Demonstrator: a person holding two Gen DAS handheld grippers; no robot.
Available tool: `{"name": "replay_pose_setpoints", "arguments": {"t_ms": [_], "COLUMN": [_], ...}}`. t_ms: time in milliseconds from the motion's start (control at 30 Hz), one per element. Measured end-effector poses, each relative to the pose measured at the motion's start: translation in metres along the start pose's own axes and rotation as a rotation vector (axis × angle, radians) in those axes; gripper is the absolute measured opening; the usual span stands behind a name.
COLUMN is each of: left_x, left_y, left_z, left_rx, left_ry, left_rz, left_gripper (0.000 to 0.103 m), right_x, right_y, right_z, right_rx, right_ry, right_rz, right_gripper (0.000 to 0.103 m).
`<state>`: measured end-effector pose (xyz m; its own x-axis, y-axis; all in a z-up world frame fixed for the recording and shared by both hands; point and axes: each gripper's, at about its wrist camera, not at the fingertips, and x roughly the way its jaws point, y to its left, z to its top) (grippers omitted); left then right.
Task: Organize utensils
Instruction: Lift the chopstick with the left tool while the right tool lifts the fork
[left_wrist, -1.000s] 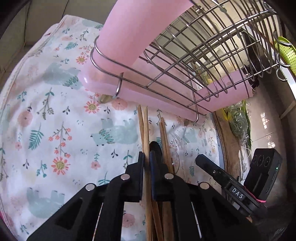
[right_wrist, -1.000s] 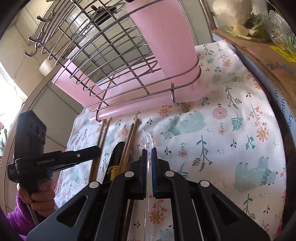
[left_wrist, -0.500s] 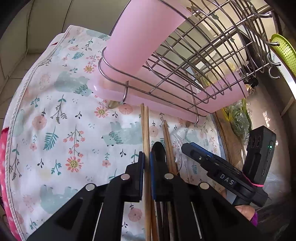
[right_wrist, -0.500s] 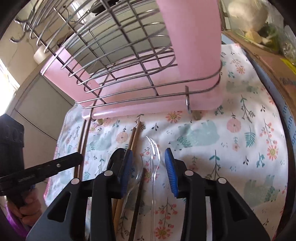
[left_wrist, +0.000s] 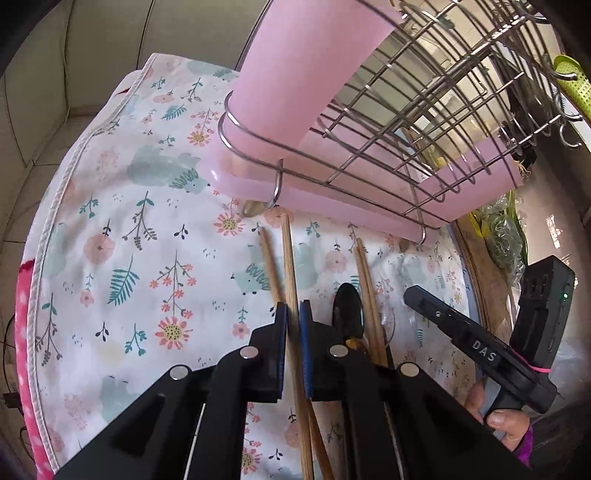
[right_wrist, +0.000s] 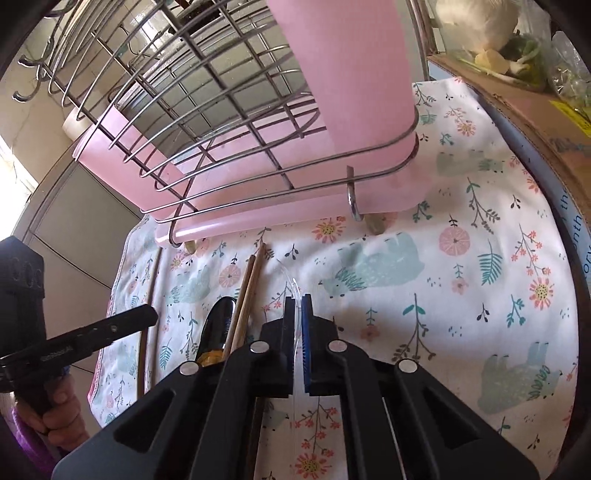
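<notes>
Left wrist view: the left gripper (left_wrist: 291, 314) is clamped on a wooden chopstick (left_wrist: 287, 258) pointing to 12 o'clock, toward the wire rack (left_wrist: 388, 147). A black spoon (left_wrist: 347, 306) lies at 2 o'clock.

Right wrist view: the right gripper (right_wrist: 297, 306) has just closed, pinching a clear plastic utensil (right_wrist: 293, 286) on the floral cloth (right_wrist: 461, 277).

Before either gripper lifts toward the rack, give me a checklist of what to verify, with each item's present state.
1. Left gripper shut on the wooden chopstick: ok.
2. Right gripper, jaws just closed, shut on the clear plastic spoon: ok.
3. Second chopstick free of the left jaws: ok, it lies beside them.
4. Black spoon and chopstick pair lie untouched on the cloth: ok.
5. Wire rack upright in its pink tray: ok.
6. Free slot in the rack's holder: cannot tell.
</notes>
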<state>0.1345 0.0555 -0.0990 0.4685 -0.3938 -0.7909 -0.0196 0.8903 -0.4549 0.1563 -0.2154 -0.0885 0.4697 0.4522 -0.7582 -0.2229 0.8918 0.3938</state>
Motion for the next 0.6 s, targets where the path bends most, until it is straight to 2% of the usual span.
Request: {"name": "replay_pose_setpoints", "arguments": {"t_ms": [100,233,600], "left_x": [0.005,-0.001,-0.077], "left_y": [0.01,0.014,-0.022], "left_z": [-0.001,-0.001,-0.003], "left_rx": [-0.033,-0.031,0.088], "left_ry": [0.017,-0.008,-0.171], "left_rz": [0.005,0.014,-0.077], "left_gripper": [0.007,0.006,0.006], "right_x": [-0.007,-0.018,-0.079], "right_y": [-0.004,-0.006,-0.006], "right_z": [-0.003,-0.004,-0.008], "right_rx": [0.0,-0.001,-0.004], "right_ry": [-0.003,-0.02,-0.132], "right_rz": [0.006,0.01,0.066], "right_gripper": [0.004,0.004,0.004]}}
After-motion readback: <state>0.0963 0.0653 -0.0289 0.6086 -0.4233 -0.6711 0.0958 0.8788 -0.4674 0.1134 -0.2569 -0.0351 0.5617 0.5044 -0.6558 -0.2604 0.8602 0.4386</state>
